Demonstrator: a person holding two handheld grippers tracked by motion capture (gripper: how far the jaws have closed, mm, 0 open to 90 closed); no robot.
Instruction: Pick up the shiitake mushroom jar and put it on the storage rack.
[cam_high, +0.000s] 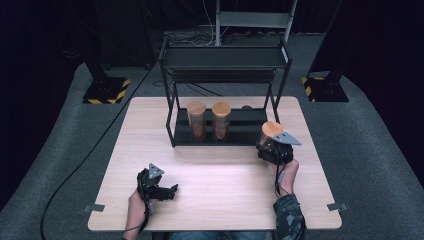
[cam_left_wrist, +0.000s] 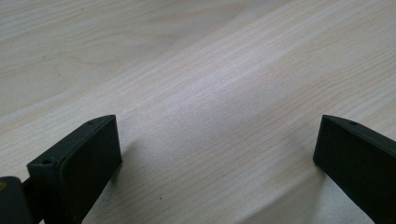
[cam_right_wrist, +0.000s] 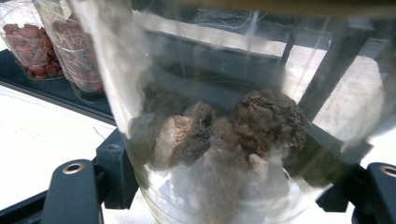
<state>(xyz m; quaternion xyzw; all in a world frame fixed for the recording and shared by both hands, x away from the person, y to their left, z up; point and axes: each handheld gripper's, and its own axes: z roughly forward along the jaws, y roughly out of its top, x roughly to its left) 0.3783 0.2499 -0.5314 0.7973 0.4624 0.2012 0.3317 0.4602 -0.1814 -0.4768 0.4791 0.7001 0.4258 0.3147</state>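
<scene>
The right hand-held gripper (cam_high: 272, 145) is clamped on a glass jar (cam_high: 270, 134), its jaws pressed against the lower walls on either side. The jar stands roughly upright, long axis vertical, wooden lid (cam_high: 272, 128) on top, brown lumps (cam_right_wrist: 224, 135) in its bottom. It sits at the right front corner of the black rack (cam_high: 225, 57), beside whose lower shelf two more jars (cam_high: 196, 120) stand. The left hand-held gripper (cam_high: 167, 191) rests low over the counter (cam_high: 215, 175), jaws wide apart, holding nothing.
</scene>
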